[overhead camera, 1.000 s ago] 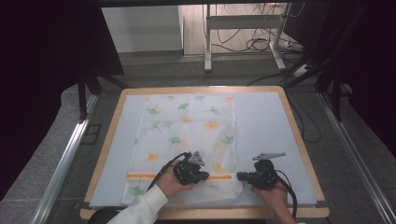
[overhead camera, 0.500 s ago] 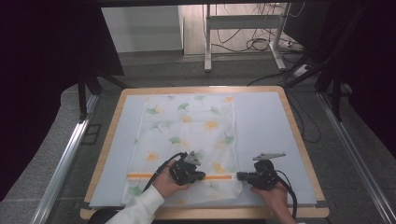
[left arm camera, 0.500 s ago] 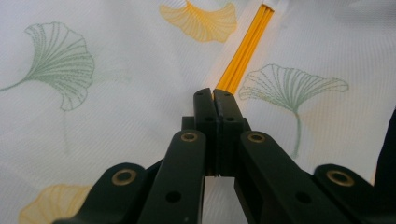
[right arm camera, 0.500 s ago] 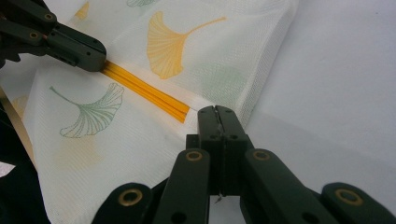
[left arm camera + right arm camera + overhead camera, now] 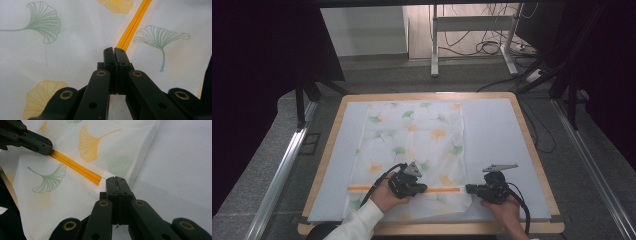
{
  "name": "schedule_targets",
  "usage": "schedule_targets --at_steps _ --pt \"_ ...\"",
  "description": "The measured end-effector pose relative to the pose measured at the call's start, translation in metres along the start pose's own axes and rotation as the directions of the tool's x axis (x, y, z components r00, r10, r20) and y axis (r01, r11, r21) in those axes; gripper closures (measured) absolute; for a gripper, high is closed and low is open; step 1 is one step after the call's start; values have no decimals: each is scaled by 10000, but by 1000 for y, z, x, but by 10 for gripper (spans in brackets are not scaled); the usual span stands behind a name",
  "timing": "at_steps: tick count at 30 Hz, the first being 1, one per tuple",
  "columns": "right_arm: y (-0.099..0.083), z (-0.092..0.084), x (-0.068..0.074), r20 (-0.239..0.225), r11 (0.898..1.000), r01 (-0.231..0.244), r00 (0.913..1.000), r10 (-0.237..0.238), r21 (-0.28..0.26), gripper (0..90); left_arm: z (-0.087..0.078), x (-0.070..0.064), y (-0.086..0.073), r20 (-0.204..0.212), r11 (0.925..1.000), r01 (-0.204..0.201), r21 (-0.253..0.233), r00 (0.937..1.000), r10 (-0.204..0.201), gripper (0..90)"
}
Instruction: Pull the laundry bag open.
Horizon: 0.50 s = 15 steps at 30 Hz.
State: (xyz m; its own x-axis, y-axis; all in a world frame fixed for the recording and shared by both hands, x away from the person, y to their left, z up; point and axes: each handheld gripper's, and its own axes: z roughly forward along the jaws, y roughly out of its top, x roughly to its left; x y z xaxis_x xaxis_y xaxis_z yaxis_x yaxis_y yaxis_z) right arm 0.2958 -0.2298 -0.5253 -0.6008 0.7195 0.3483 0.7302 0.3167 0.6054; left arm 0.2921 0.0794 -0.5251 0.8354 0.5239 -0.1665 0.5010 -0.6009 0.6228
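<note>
A leaf-print cloth (image 5: 412,150) lies flat on the table (image 5: 497,130), left of centre. The left gripper (image 5: 421,189), jaws closed, rests on its orange stripe (image 5: 362,188). The right gripper (image 5: 469,189), jaws closed, sits at the cloth's right edge. Bare table lies to the right.

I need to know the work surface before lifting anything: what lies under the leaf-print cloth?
The leaf-print cloth lies flat on a pale blue mat over a wooden-edged table. Whether anything sits beneath the cloth itself is covered from sight.
</note>
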Motion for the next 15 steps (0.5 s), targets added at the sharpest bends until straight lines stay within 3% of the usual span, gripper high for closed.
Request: schedule_targets --at_steps 15 --pt "0 0 1 73 10000 88 9999 -88 25 894 -12 9 -13 -216 9992 405 68 9990 -404 900"
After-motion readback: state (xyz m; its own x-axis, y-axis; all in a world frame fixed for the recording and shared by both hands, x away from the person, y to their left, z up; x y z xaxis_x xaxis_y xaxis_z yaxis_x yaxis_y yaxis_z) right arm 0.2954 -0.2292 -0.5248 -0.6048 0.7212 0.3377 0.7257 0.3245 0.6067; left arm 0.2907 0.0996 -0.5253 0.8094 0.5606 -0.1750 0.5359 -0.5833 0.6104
